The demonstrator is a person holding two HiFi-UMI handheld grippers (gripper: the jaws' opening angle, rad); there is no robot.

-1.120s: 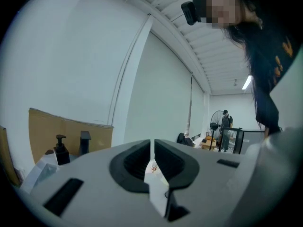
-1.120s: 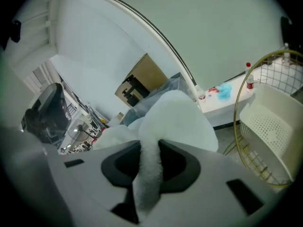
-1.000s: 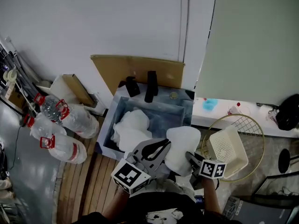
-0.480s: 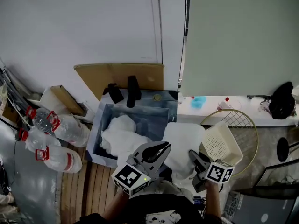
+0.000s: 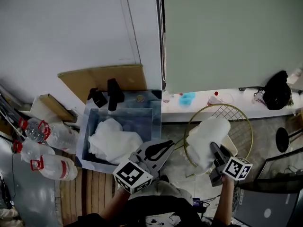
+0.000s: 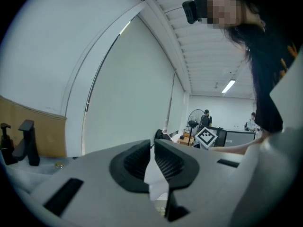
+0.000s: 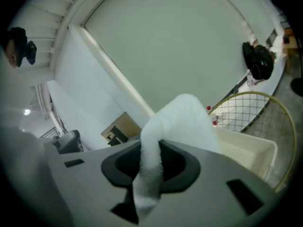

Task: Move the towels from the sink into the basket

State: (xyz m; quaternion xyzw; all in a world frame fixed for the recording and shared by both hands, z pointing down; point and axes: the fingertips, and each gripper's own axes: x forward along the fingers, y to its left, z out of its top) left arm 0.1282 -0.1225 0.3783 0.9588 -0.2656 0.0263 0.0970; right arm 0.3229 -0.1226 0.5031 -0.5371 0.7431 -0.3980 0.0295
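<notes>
Left gripper point(image 5: 166, 146) — jaws closed, empty, idle well left of basket point(image 7: 246, 150). Right gripper point(image 5: 213, 146) clamps towel point(image 5: 206, 135) by fold, so it drapes directly over basket, ready for drop. Remaining towels point(image 5: 113, 143) in sink point(image 5: 84, 141) — far left of basket.

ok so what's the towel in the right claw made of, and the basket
Towel: likely white terry cloth, matte; fuzzy nap, limp drape. Basket: probably cream moulded plastic, smooth; rigid walls with rows of small holes.
</notes>
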